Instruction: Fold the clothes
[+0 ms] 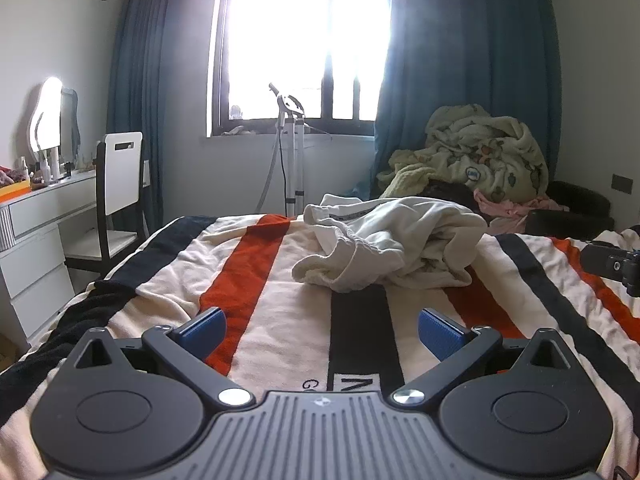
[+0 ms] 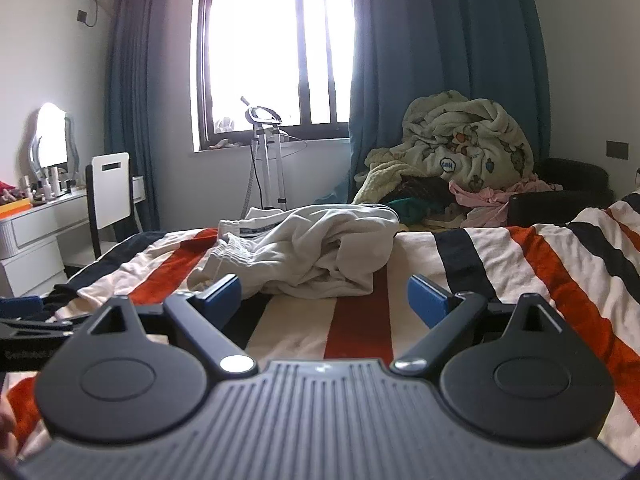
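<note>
Two grippers hover low over a striped blanket (image 1: 280,280) on the bed, and both are spread wide with nothing between their blue pads. The left gripper (image 1: 322,330) points at a white garment (image 1: 392,248) that lies crumpled in a heap toward the far part of the blanket, its elastic waistband (image 1: 352,238) bunched and turned toward the camera; the right gripper (image 2: 324,300) faces the same heap from the other side, with its left finger just short of the cloth's near edge. Neither touches the fabric. The garment is plainly unfolded as it lies, so the step in hand looks like the approach to a grasp. The next move probably calls for each gripper to pinch a separate edge, likely at the waistband, and draw the cloth flat before any fold. Beyond the bed sits a separate pile of bedding and clothes (image 1: 476,152).
</note>
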Demonstrator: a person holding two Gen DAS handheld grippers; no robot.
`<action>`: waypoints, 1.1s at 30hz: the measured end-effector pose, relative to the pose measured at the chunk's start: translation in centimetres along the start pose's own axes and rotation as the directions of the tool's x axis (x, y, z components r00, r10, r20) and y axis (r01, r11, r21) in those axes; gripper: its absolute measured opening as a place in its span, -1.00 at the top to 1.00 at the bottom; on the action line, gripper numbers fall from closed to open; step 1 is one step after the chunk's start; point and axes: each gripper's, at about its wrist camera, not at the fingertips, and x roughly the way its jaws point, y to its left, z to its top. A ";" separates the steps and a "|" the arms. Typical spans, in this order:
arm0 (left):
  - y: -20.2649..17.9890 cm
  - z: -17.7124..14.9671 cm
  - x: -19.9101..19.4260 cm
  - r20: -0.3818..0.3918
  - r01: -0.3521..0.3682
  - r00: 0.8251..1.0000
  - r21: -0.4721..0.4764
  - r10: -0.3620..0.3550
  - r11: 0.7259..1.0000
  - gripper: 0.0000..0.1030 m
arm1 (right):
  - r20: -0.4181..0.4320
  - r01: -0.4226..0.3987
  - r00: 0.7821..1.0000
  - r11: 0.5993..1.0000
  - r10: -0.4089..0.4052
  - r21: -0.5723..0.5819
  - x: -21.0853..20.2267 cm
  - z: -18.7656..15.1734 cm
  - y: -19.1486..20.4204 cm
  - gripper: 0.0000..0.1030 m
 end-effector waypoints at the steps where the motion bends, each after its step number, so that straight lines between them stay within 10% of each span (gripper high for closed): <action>1: 0.0 0.0 0.0 0.001 -0.001 1.000 0.000 0.001 1.000 -0.99 | 0.004 0.001 1.000 1.000 -0.001 -0.005 0.0 0.0 0.1 -0.78; 33: -0.1 -0.1 -0.4 0.006 0.025 1.000 -0.005 -0.025 1.000 -0.99 | 0.000 0.033 0.999 0.999 -0.033 -0.039 0.0 0.2 0.6 -0.78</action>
